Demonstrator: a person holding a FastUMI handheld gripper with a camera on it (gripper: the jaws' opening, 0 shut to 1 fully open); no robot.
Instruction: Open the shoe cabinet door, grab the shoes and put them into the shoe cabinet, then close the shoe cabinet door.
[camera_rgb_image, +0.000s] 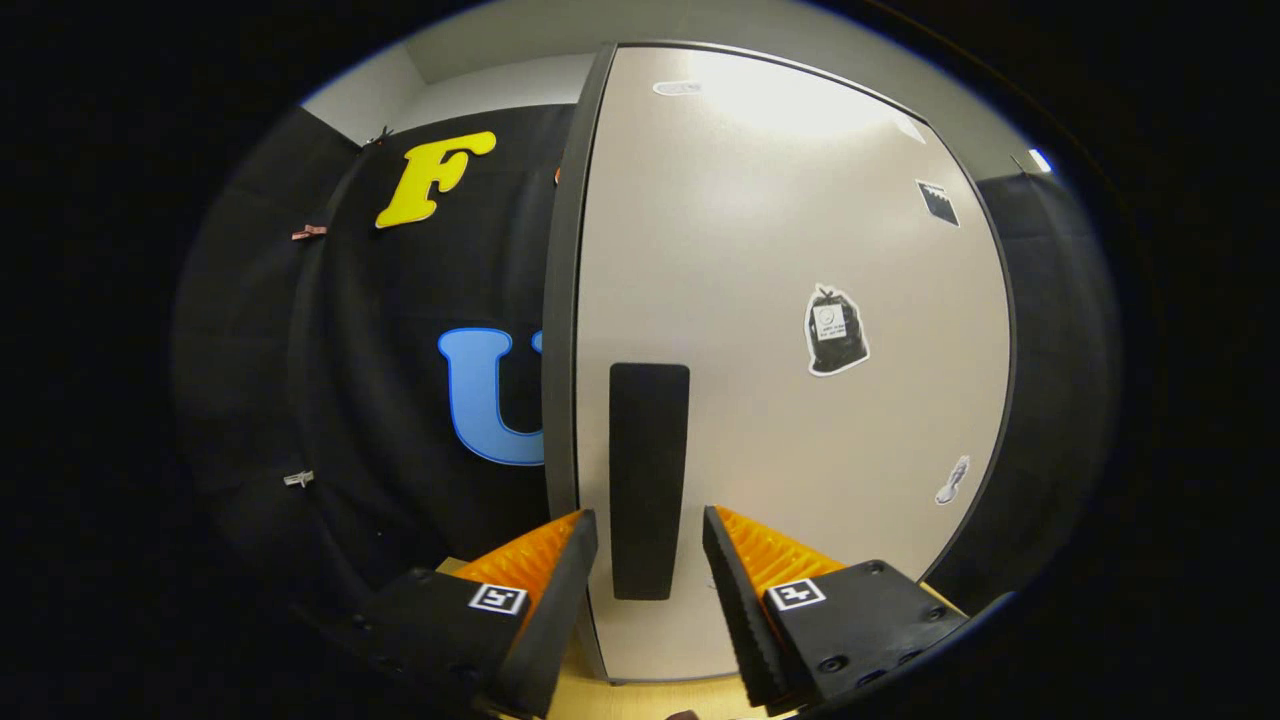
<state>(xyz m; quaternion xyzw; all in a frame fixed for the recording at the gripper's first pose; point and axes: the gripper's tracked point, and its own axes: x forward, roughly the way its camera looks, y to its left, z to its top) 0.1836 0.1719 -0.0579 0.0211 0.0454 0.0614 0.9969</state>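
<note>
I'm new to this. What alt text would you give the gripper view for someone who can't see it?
The open tool faces a pale cabinet door, its two fingers on either side of the door's dark upright handle without touching it. Small stickers dot the door, which stands on a wooden surface.

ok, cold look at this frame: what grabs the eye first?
The pale cabinet door dead ahead, shut as far as the view shows, with a tall black handle near its left edge. The tongs stand open, one finger on each side of the handle's lower part, not pressing it. A black bag-shaped sticker sits right of the handle.
</note>
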